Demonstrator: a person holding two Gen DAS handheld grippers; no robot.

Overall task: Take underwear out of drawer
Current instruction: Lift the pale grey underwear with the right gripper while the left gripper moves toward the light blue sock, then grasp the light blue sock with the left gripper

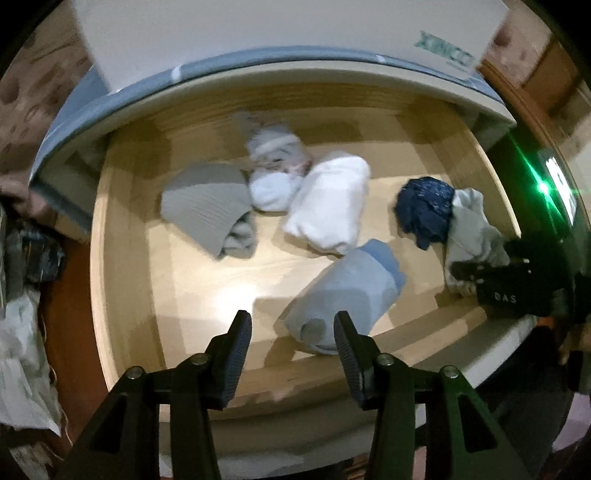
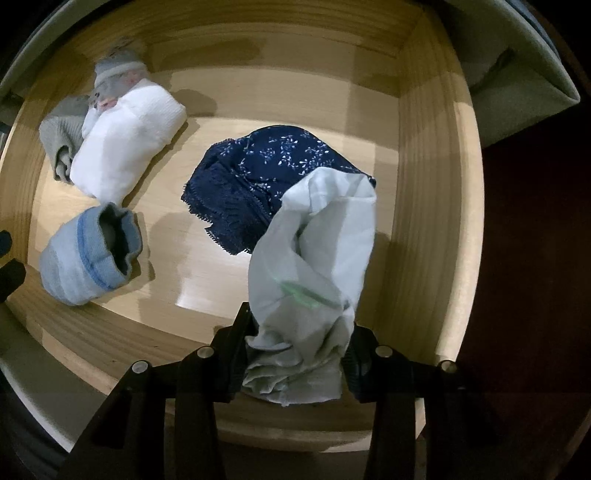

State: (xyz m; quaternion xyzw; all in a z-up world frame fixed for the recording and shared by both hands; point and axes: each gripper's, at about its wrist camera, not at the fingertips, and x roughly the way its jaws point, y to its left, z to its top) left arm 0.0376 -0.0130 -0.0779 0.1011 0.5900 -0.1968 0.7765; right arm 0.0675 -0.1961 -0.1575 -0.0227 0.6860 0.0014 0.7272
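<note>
Home bedroom storage. Open wooden drawer [image 2: 417,155] holds rolled socks [image 2: 92,254] and folded underwear [image 2: 266,173]. White cabinet front [image 1: 258,29] above the drawer.

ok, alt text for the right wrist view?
The right claw is shut on a pale green garment above an open wooden drawer. Navy floral underwear and rolled white and blue bundles lie inside.

- The left gripper [image 1: 291,328] is pointing steeply down into the drawer, its jaws standing apart with nothing pressed between the ribbed pads [image 1: 236,354].
- The right gripper [image 2: 299,332] is pointing straight down, its jaws pinching a bunch of the pale underwear [image 2: 314,258] from both sides.
- In the left wrist view, the right gripper's black body is showing at the right edge.
</note>
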